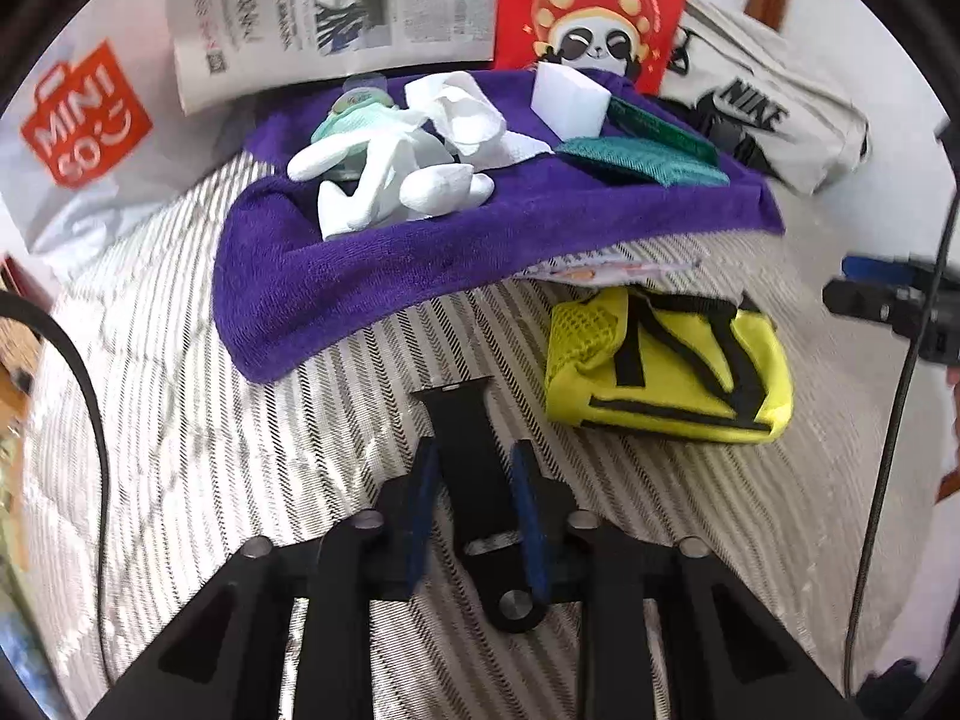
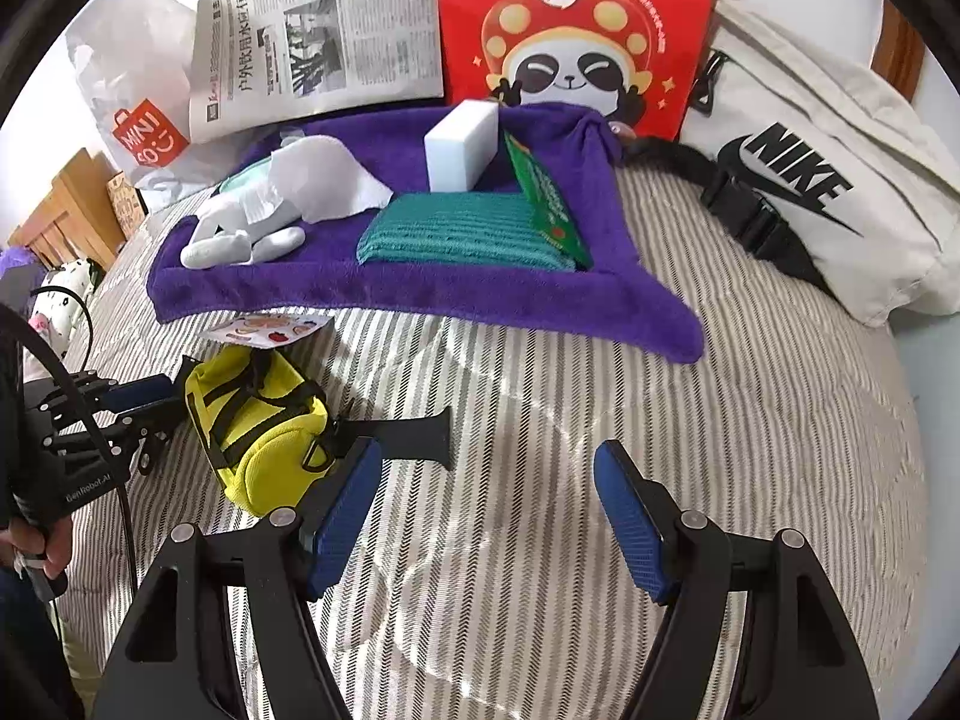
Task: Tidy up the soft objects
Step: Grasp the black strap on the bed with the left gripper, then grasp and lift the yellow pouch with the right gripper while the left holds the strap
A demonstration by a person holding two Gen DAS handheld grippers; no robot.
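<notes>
The left hand-held gripper [image 1: 474, 474] has its blue pads closed on a black strap [image 1: 465, 444] that lies flat on the striped bed cover [image 1: 180, 420], the strap running away from the jaws toward the far side. The right hand-held gripper [image 2: 489, 510] hangs over bare cover with its jaws wide apart and nothing between them. Just right of the strap in the left wrist view sits a yellow pouch [image 1: 666, 372] with black webbing, its far edge close to a purple towel [image 1: 360, 264] spread across the far half of the bed. On the towel lie a white plush toy [image 1: 390, 180] at the left, crumpled white tissue [image 1: 468, 114] behind it, a white sponge block [image 1: 570, 99] standing upright in the middle, and a teal cloth [image 1: 642, 159] at the right with a green card [image 2: 543, 198] leaning on it. Beyond the towel stand a newspaper [image 1: 330, 6] and a red panda bag [image 1: 594, 6]; a white Nike bag [image 2: 828, 174] rests at the far right.
</notes>
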